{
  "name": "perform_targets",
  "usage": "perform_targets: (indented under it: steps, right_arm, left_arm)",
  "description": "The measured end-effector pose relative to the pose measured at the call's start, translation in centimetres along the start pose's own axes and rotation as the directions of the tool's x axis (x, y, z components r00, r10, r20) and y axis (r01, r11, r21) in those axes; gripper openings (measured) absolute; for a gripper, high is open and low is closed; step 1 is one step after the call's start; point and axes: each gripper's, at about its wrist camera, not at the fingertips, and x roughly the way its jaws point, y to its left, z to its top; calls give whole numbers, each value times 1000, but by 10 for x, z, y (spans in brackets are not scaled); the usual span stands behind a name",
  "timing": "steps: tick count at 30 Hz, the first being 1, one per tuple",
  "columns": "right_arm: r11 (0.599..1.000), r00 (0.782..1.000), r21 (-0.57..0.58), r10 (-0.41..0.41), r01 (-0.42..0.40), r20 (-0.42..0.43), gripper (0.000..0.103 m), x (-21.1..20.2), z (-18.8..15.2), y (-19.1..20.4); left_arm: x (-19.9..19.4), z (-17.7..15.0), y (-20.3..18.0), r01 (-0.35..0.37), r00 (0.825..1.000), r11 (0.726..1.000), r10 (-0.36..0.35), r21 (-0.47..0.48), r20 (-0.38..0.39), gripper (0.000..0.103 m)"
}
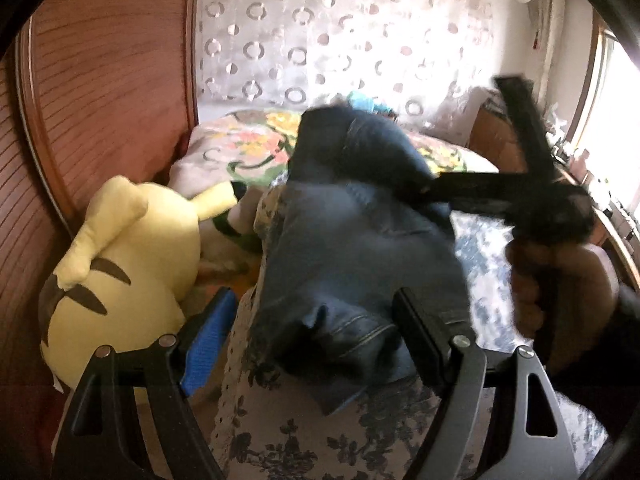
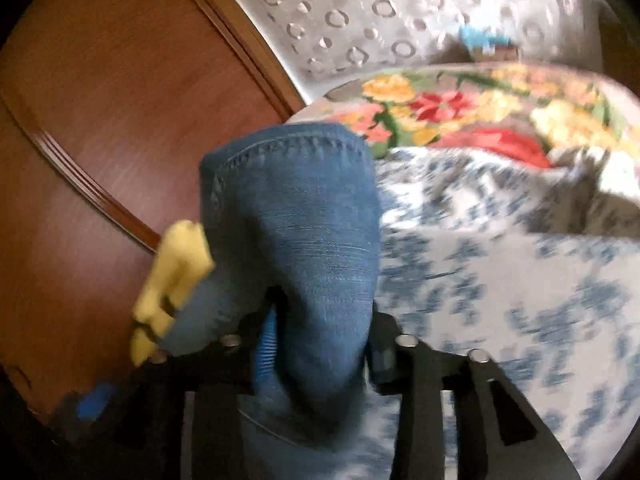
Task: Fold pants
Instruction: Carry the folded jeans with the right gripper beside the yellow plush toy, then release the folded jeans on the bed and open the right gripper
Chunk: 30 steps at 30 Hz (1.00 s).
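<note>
Blue denim pants (image 1: 352, 248) hang bunched above the bed. In the left wrist view my left gripper (image 1: 316, 332) has its jaws wide apart, with a fold of the denim lying between them, not pinched. My right gripper (image 1: 436, 188) shows there at the right, blurred, shut on the pants' upper part, a hand around its handle. In the right wrist view my right gripper (image 2: 320, 344) clamps a pant leg (image 2: 304, 232) whose hemmed end sticks up and away.
A yellow plush toy (image 1: 132, 264) lies at the left against a wooden wardrobe (image 1: 104, 80). The bed has a blue-patterned sheet (image 2: 500, 288) and a floral blanket (image 2: 460, 108). A curtain with ring pattern (image 1: 340, 32) hangs behind. A wooden desk (image 1: 616, 216) stands at the right.
</note>
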Motion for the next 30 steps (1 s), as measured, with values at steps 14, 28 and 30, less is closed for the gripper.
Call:
perform_targets:
  steps: [14, 28, 30]
  right_arm:
    - [940, 985, -296, -170, 170, 28, 48, 31, 4, 16]
    - [950, 980, -284, -77, 128, 183, 48, -152, -78, -3]
    - [950, 976, -284, -74, 131, 204, 48, -178, -95, -9]
  left_arm:
    - [9, -22, 5, -36, 998, 998, 33, -47, -60, 81]
    - [-92, -16, -62, -9, 996, 998, 4, 55, 93, 81]
    - [-107, -19, -77, 2, 994, 997, -11, 78, 112, 81]
